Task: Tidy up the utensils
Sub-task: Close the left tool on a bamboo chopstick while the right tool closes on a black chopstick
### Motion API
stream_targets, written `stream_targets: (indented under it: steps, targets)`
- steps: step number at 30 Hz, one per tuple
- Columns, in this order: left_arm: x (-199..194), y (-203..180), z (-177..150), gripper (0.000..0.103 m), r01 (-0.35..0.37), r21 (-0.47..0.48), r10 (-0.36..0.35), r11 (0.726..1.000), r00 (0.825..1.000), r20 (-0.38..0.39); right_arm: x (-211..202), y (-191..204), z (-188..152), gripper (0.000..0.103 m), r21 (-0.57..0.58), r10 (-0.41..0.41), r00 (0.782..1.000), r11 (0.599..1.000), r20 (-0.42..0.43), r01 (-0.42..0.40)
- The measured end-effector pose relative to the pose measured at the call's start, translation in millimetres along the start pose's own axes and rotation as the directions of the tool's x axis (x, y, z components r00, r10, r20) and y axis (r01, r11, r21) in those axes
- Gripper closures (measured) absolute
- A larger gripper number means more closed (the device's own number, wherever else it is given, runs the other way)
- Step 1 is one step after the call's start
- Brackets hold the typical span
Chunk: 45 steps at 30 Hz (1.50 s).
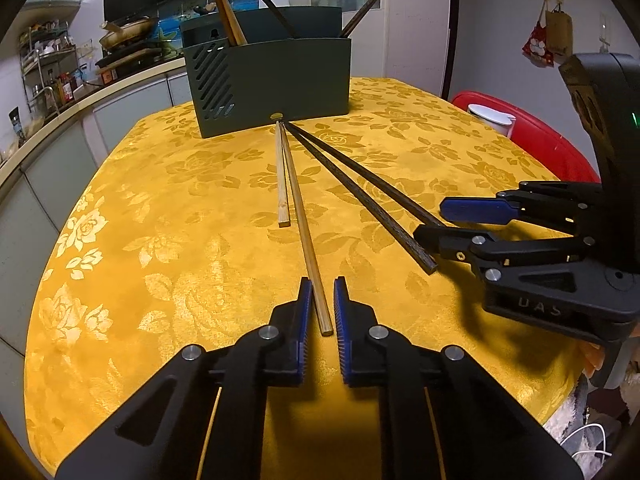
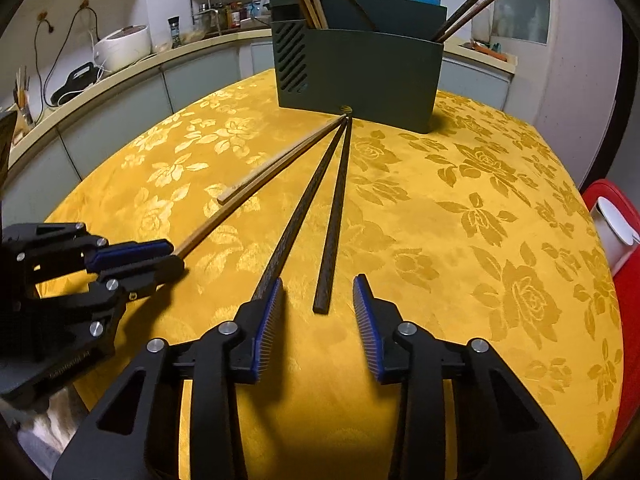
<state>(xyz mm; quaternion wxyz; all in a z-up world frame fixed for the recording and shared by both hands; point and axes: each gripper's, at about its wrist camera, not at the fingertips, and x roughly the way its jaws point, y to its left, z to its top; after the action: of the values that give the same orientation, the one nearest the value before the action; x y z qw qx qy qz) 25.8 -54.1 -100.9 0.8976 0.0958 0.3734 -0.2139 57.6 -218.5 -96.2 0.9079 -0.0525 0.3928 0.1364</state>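
Observation:
A dark green utensil holder (image 1: 272, 80) stands at the table's far side with several chopsticks in it; it also shows in the right wrist view (image 2: 360, 76). Four chopsticks fan out from its base. A long light wooden chopstick (image 1: 302, 216) lies with its near end between the pads of my open left gripper (image 1: 323, 316), not clamped. A short light one (image 1: 282, 176) lies beside it. My right gripper (image 2: 318, 304) is open around the near end of a dark chopstick (image 2: 334, 216); the other dark chopstick (image 2: 296, 216) runs under its left fingertip (image 2: 268, 312).
The table carries a yellow floral cloth (image 1: 160, 240). A red stool with a white container (image 1: 492, 120) stands at the right. A kitchen counter (image 1: 80, 104) with cookware curves along the left and back.

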Motion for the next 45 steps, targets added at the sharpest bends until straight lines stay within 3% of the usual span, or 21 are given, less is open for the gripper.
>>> stream_targets:
  steps: [8, 14, 45]
  targets:
    - [-0.6, -1.0, -0.8, 0.094, 0.013, -0.001, -0.013, 1.0, 1.0, 0.002, -1.2, -12.5, -0.6, 0.093, 0.053, 0.001, 1.0, 0.999, -0.001, -0.001]
    - [-2.6, -3.7, -1.7, 0.094, 0.031, -0.005, -0.031, 1.0, 1.0, -0.004, -6.4, -16.4, -5.5, 0.094, 0.046, -0.064, 0.998, 0.997, 0.0, 0.064]
    - [-1.0, -4.0, 0.7, 0.095, 0.013, -0.009, -0.012, 1.0, 1.0, 0.021, -2.2, -26.2, -0.3, 0.094, 0.123, 0.027, 1.0, 0.992, -0.001, -0.026]
